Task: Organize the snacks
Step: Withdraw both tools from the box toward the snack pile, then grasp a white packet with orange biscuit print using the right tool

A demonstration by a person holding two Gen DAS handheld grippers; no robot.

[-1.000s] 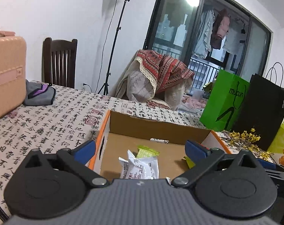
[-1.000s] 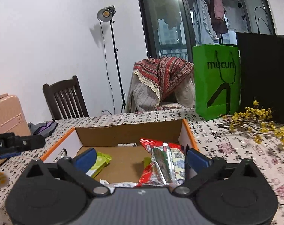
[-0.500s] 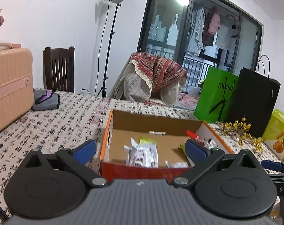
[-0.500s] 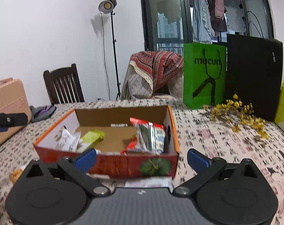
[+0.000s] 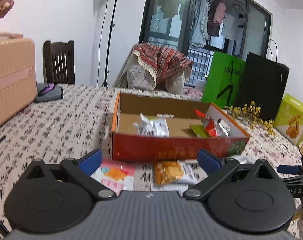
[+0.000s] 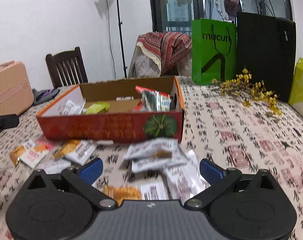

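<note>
An open cardboard box with a red front (image 5: pixel 171 146) (image 6: pixel 111 128) stands on the patterned tablecloth. Inside lie a white packet (image 5: pixel 153 126), a green packet (image 6: pixel 97 107) and a red packet (image 5: pixel 211 126) (image 6: pixel 155 100). Several loose snack packets lie in front of the box: a pink one (image 5: pixel 113 173), an orange-and-white one (image 5: pixel 169 172), white ones (image 6: pixel 155 154). My left gripper (image 5: pixel 149 160) is open above the pink and orange packets, holding nothing. My right gripper (image 6: pixel 150 168) is open over the white packets, holding nothing.
A pink suitcase (image 5: pixel 9 76) and a grey pouch (image 5: pixel 48 93) sit at the left. A green bag (image 6: pixel 213 50), a black bag (image 6: pixel 267 56), yellow flowers (image 6: pixel 255 92) and a yellow-green box (image 5: pixel 291 118) stand at the right. A chair (image 6: pixel 67 68) is behind the table.
Both grippers have pulled back from over the box toward the near table edge. The box's front and the loose packets before it have come into view.
</note>
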